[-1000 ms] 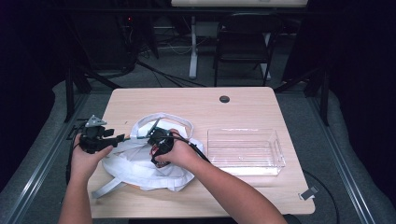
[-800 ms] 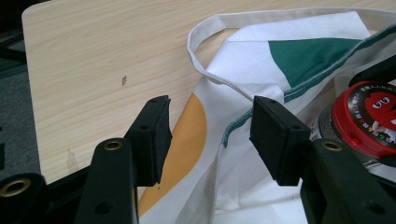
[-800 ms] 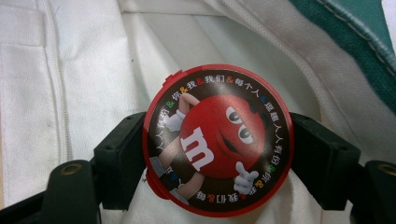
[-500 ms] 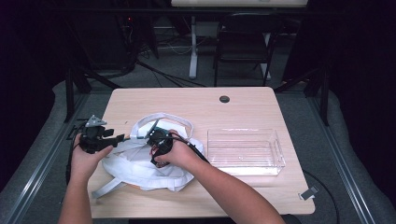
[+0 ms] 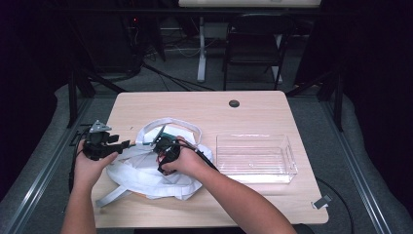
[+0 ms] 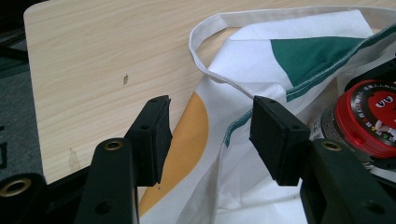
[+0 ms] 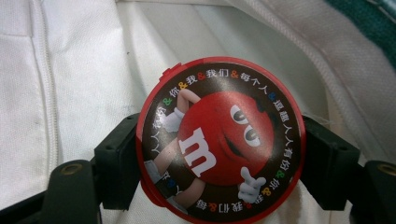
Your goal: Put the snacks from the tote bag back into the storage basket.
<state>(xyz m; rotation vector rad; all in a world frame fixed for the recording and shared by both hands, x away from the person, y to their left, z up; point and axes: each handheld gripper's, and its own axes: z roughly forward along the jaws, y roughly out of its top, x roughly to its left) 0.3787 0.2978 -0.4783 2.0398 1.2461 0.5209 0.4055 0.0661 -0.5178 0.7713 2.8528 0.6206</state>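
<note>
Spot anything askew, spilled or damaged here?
Nothing spilled or damaged. The white bag lies rumpled on the table, and the right gripper holds a red-lidded candy tub over it. The clear bin sits square.

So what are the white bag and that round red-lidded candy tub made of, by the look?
White tote bag: woven cloth, matte; visible weave and stitched seams. Round red-lidded candy tub: the lid looks like glossy plastic with a printed label, judging by its sheen and moulded rim tab.

**Readable markings on the candy tin**

The red lid carries a white "m" on a red cartoon candy figure. A ring of white Chinese characters, joined by coloured "&" signs, runs round its dark rim; "我们" and "人人" are legible. The bag shows no lettering.
</note>
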